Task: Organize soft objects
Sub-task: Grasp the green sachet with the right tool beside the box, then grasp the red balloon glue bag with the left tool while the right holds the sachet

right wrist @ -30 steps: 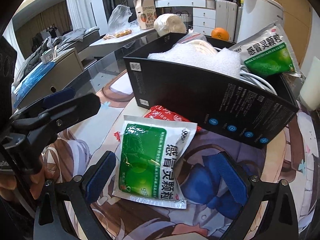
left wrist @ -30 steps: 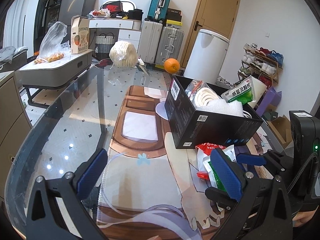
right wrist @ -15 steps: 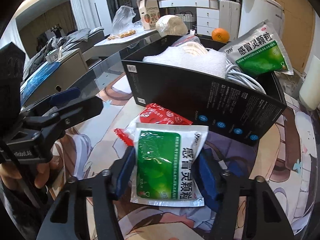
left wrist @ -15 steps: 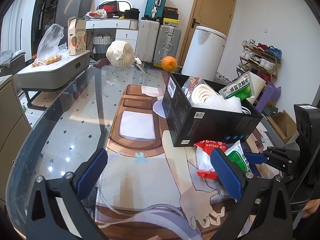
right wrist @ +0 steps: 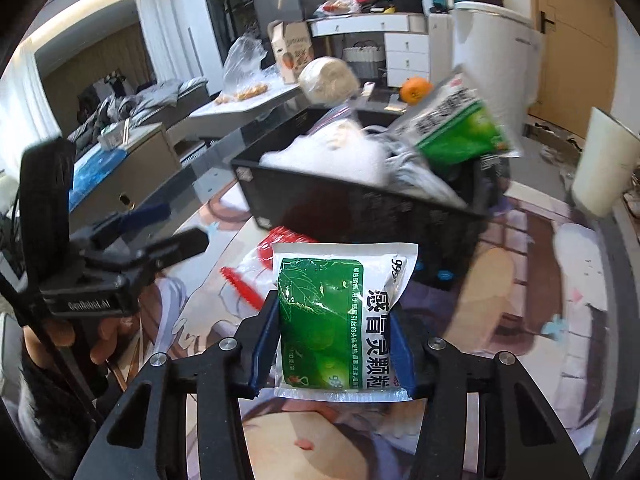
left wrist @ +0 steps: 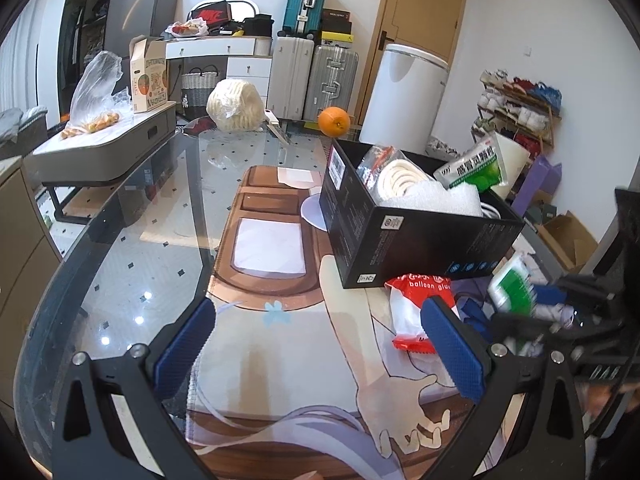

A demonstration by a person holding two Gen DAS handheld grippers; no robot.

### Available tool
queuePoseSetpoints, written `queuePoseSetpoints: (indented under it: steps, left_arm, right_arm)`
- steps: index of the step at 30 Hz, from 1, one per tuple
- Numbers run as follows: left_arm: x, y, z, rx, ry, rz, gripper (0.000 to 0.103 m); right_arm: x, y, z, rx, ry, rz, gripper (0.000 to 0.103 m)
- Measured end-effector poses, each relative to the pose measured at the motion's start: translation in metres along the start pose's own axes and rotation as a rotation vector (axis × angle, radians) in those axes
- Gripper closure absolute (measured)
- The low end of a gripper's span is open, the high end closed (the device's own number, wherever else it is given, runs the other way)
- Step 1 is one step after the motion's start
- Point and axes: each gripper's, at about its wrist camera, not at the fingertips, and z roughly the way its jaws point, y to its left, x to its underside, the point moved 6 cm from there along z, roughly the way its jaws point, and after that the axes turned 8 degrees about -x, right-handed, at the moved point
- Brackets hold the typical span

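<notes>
My right gripper [right wrist: 332, 340] is shut on a green-and-white medicine pouch [right wrist: 340, 312] and holds it lifted above the printed mat, in front of the black box [right wrist: 360, 212]. In the left wrist view this pouch [left wrist: 512, 286] shows blurred at the right, beside the box [left wrist: 408, 236]. The box holds white foam, a tape roll [left wrist: 400, 176] and another green pouch [left wrist: 472, 166]. A red-and-white balloon packet [left wrist: 412, 312] lies on the mat before the box. My left gripper [left wrist: 320, 348] is open and empty over the mat.
The glass table [left wrist: 132, 248] carries the printed mat [left wrist: 264, 240], an orange [left wrist: 334, 121] and a wrapped white bundle [left wrist: 234, 106] at the far end. A white cup [right wrist: 602, 168] stands right of the box. Suitcases and a white bin stand beyond.
My right gripper has closed on the green pouch and lifted it off the mat, uncovering the red packet. My left gripper has stayed open and drawn back slightly.
</notes>
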Motion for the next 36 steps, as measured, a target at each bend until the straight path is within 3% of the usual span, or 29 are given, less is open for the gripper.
queuePoseSetpoints:
  steps: [7,17,29,36]
  left_arm:
    - [0.002,-0.024,0.000,-0.038,0.024,0.118,0.000]
    - [0.001,-0.065,0.004,0.061,0.078,0.203,0.001]
    - [0.007,-0.085,0.024,0.062,0.161,0.238,0.005]
    - [0.011,-0.087,0.034,0.053,0.208,0.236,0.018]
  right_arm:
    - [-0.006,-0.021,-0.025,0.021,-0.059,0.049,0.053]
    - [-0.008,-0.036,-0.037,0.036,-0.084,0.080,0.053]
    - [-0.006,-0.046,-0.037,0.045,-0.083,0.106,0.053]
    - [-0.004,-0.046,-0.032,0.043,-0.071,0.110,0.053]
